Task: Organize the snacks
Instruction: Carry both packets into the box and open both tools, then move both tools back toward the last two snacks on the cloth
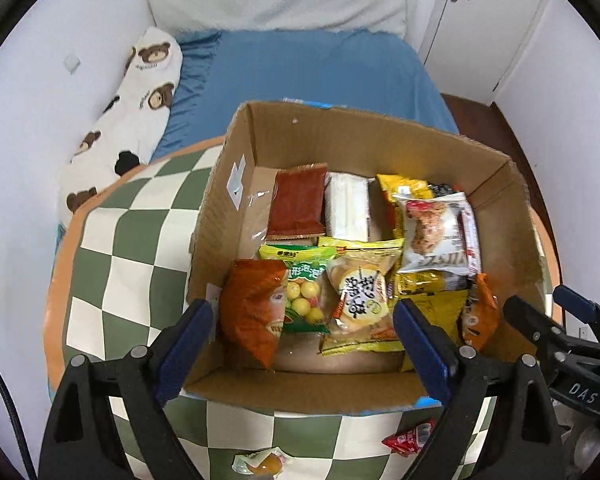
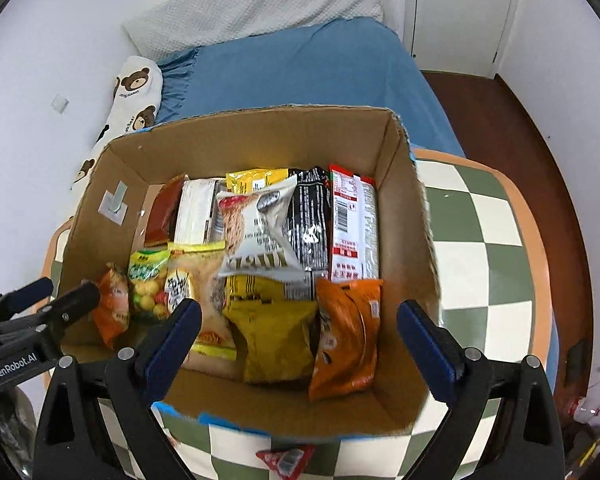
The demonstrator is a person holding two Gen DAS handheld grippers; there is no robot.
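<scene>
An open cardboard box [image 1: 236,152] [image 2: 260,136] stands on a green-and-white checked cushion and holds several snack packets. Among them are an orange bag [image 1: 252,308], a green candy bag [image 1: 300,288], a white grain-bar packet [image 1: 436,232] [image 2: 256,228] and an orange packet [image 2: 348,336]. My left gripper [image 1: 304,340] hangs open over the box's near left part, nothing between its fingers. My right gripper [image 2: 300,340] is open above the near right part, also empty. A small red packet [image 1: 408,438] [image 2: 286,458] and a yellow jelly cup [image 1: 260,462] lie on the cushion in front of the box.
The cushion [image 1: 112,240] [image 2: 484,240] rests on a bed with a blue sheet [image 1: 308,68]. A bear-print pillow [image 1: 136,100] lies along the left wall. White doors [image 2: 460,12] and dark wood floor [image 2: 512,120] are at the right.
</scene>
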